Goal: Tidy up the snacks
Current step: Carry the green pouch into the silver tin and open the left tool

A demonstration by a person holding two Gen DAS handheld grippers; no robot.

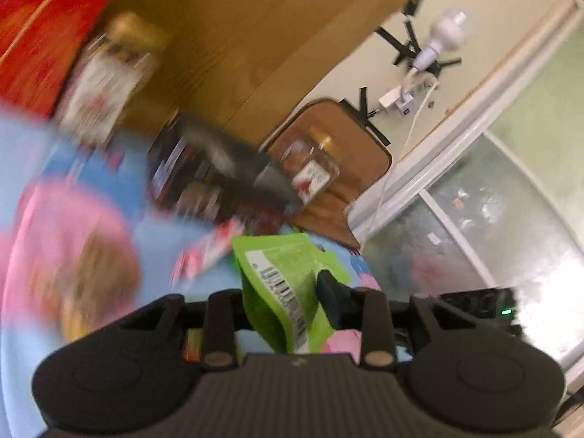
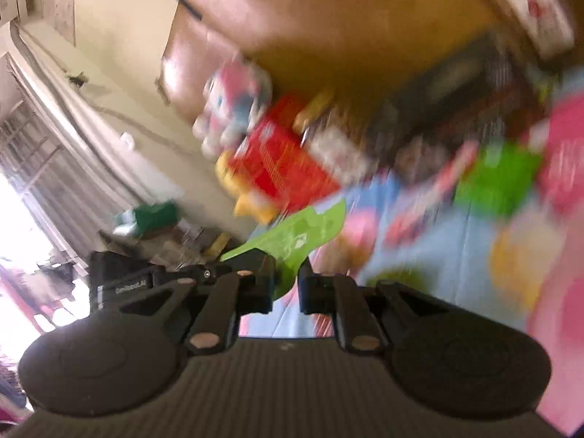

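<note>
Black jaws fill the bottom of both views, and each pair is closed on something green. The left gripper (image 1: 292,303) holds a green pouch (image 1: 281,284) between narrow jaws, barcode side up, the pouch standing up out of the grip and lifted clear of the blue cloth (image 1: 22,138) below. The right gripper (image 2: 286,284) pinches a thin green wrapper (image 2: 303,233) by its lower edge, and the wrapper fans out ahead of it, also in the air. Whether these are two packs or one held from both ends, I cannot tell. Both views are heavily smeared, so the rest reads only roughly: a big cardboard box (image 1: 255,36) stands at the far side of the cloth, with a red box (image 1: 40,29), a dark tray (image 1: 219,168) of packets and a clear jar (image 1: 310,168) near it. From the right wrist, a red packet (image 2: 281,160) and another green pack (image 2: 496,179) lie among loose snacks on the same cloth. My reading is that the step in hand is the carry: a snack has been picked and is on its way to wherever its kind belongs, perhaps the tray or the cardboard box. The next move calls for slowing down, lining the pouch up over its spot, lowering it until it rests, and only then letting the jaws part. Soft foil like this may crumple or slip, so a firm pinch near the seam would suit it.
</note>
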